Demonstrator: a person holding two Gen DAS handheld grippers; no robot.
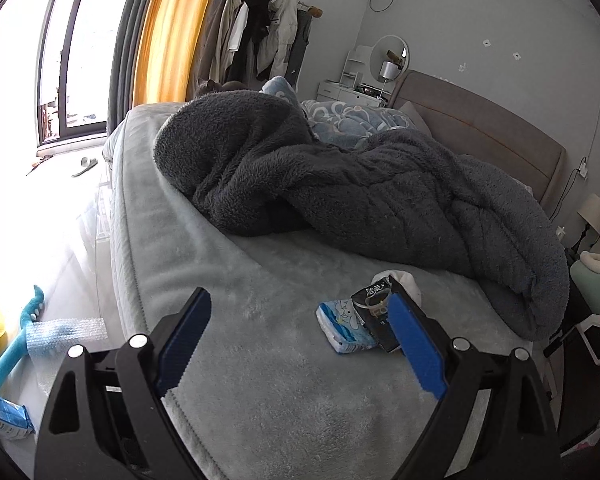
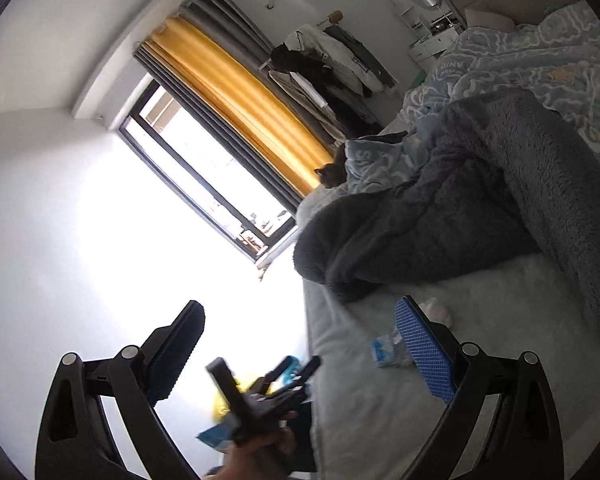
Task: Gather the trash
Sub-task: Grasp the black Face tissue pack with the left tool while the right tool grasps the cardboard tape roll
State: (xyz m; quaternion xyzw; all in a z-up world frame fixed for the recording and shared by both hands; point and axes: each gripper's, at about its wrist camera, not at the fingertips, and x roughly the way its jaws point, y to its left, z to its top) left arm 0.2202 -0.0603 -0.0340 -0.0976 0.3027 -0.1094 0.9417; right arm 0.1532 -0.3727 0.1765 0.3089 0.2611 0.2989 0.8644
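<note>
Nothing has been collected yet: the blue tissue pack (image 1: 346,326) and black wrapper (image 1: 374,314) are seen lying together on the bed (image 1: 260,360), while left gripper (image 1: 300,316) and right gripper (image 2: 300,320) are held wide apart, empty

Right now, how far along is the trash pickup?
Nothing looks collected. Both grippers, left and right, are open and empty. The tissue pack, black wrapper and white wad lie on the bed, with bubble wrap on the floor.
</note>
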